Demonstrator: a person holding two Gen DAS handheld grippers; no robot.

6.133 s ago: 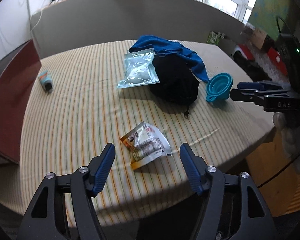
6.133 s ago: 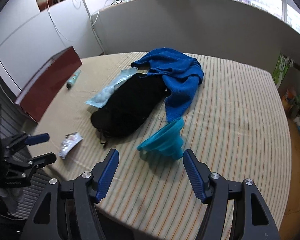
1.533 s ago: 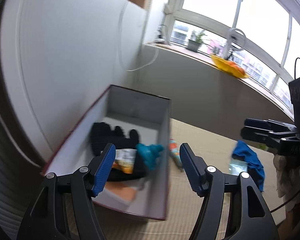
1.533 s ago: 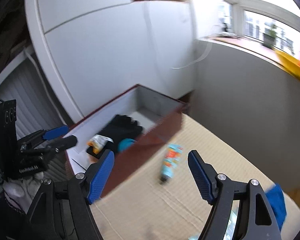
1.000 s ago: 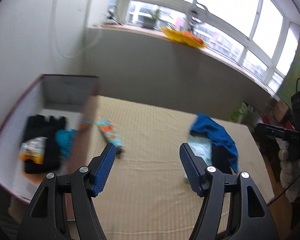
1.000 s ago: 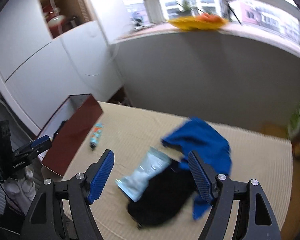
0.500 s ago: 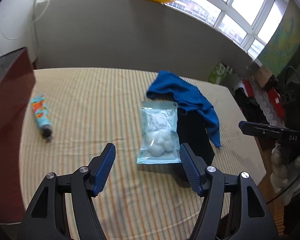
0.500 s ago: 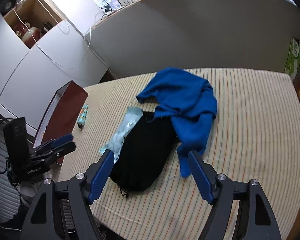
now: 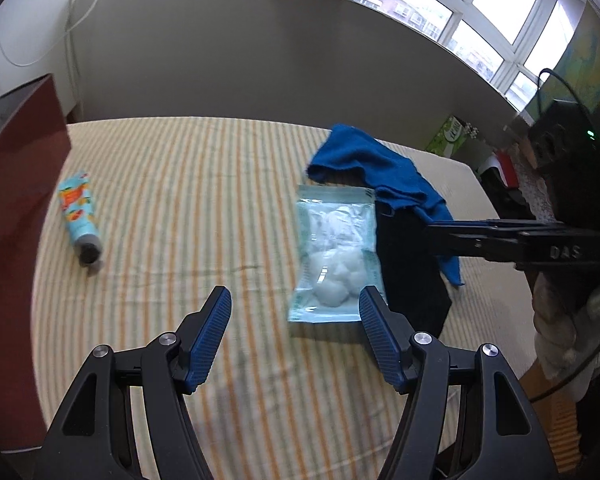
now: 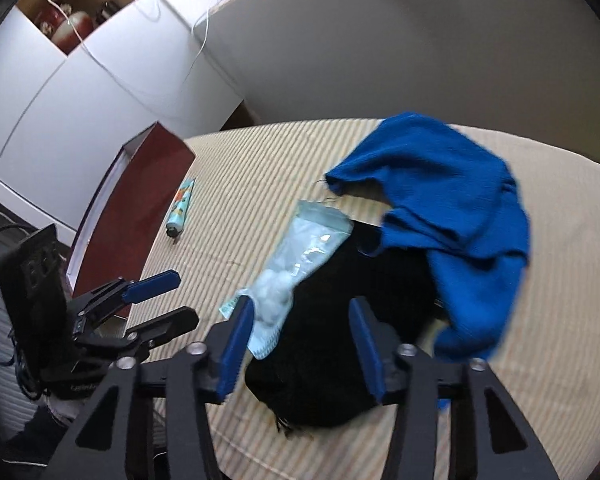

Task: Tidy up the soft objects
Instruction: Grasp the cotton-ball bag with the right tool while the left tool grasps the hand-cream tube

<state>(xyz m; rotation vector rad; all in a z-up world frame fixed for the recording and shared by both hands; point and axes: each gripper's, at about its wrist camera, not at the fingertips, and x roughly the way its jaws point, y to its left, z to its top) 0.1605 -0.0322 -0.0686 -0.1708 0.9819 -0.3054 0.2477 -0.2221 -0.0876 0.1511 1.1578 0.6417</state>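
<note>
A clear packet of cotton balls (image 9: 334, 256) lies on the striped table (image 9: 188, 184), partly over a black cloth (image 9: 410, 272). A blue towel (image 9: 376, 172) lies behind them, draped over the black cloth. My left gripper (image 9: 294, 320) is open and empty, just in front of the packet. My right gripper (image 10: 302, 334) is open and empty, low over the black cloth (image 10: 340, 344), with the packet (image 10: 292, 276) by its left finger and the blue towel (image 10: 444, 200) beyond. The right gripper also shows at the right of the left wrist view (image 9: 488, 236).
A dark red box (image 9: 16, 200) stands at the table's left edge; it also shows in the right wrist view (image 10: 128, 204). A patterned tube (image 9: 78, 216) lies near it. A low grey wall (image 9: 260, 56) runs behind the table. The left gripper (image 10: 156, 304) shows at the left of the right wrist view.
Both grippers have swung from the red box back to the table and moved closer to the packet and black cloth. The snack packet and blue funnel seen earlier on the table are gone.
</note>
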